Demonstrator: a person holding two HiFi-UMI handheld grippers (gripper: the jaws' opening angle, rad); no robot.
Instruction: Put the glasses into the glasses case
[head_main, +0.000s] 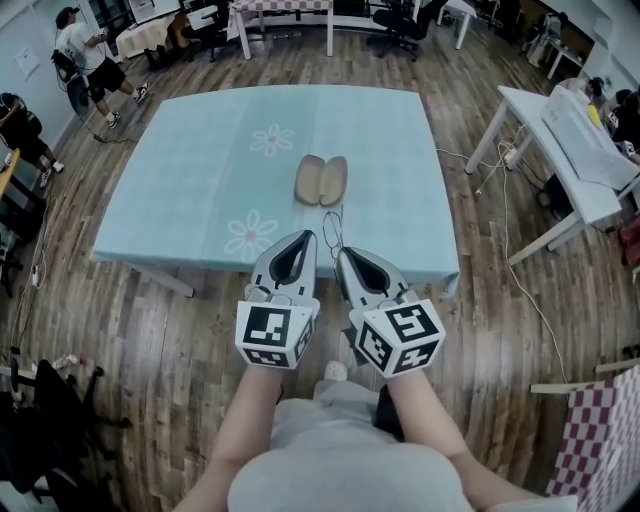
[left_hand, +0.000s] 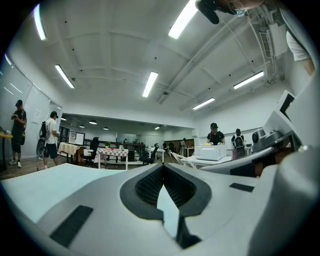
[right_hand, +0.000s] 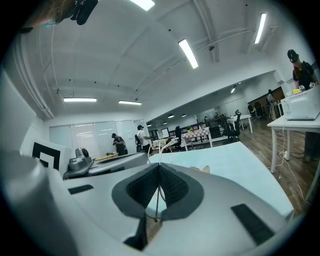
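Evidently you're at the carry step: your right gripper (head_main: 340, 252) is clamped on a thin wire part of the glasses (head_main: 329, 226), which sit short of the glasses case (head_main: 320, 180), on your side of it. Your left gripper (head_main: 307, 237) is pinched closed on nothing. The case, a tan clamshell, lies open in two oval halves on the daisy-print tablecloth (head_main: 190, 170). Next, bring the slender frame over one half and lower it gently.

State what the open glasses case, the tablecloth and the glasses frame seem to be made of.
Glasses case: matt tan, smooth moulded halves, probably leatherette or plastic. Tablecloth: pale blue with printed daisies, draping over the edge, probably fabric or vinyl. Glasses: very thin wire-like frame, likely metal, pinched in the shut right tool.
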